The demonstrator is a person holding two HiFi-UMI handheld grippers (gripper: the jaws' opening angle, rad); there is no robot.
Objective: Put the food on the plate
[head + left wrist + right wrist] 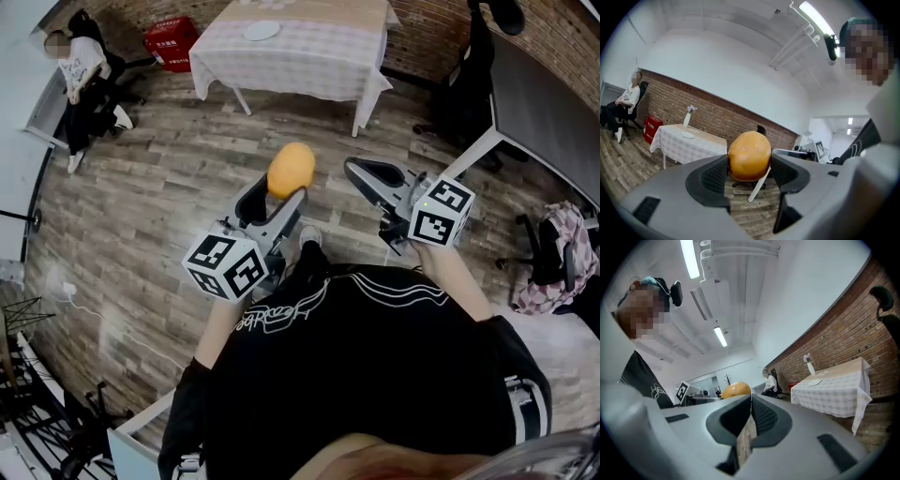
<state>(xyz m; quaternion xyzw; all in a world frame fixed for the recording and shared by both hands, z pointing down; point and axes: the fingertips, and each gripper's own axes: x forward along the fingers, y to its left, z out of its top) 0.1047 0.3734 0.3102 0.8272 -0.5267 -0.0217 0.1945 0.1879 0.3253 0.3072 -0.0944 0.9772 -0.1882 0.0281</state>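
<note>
A round orange-yellow piece of food (292, 168) is held in the air over the wooden floor, with my left gripper (284, 190) shut on it. In the left gripper view the food (749, 154) fills the gap, and both dark pads (712, 177) press on its sides. My right gripper (360, 174) is held up beside it, shut and empty; its jaws meet in the right gripper view (751, 403). A white plate (261, 30) lies on the far cloth-covered table (309, 66), well ahead of both grippers. The plate (687, 135) also shows small in the left gripper view.
A red box (171, 41) stands left of the table. A person sits on a chair (82, 75) at the far left. Black office chairs (469, 89) and a dark desk (539, 103) are on the right, with a pink bag (555, 253) near them. A vase (687, 117) stands on the table.
</note>
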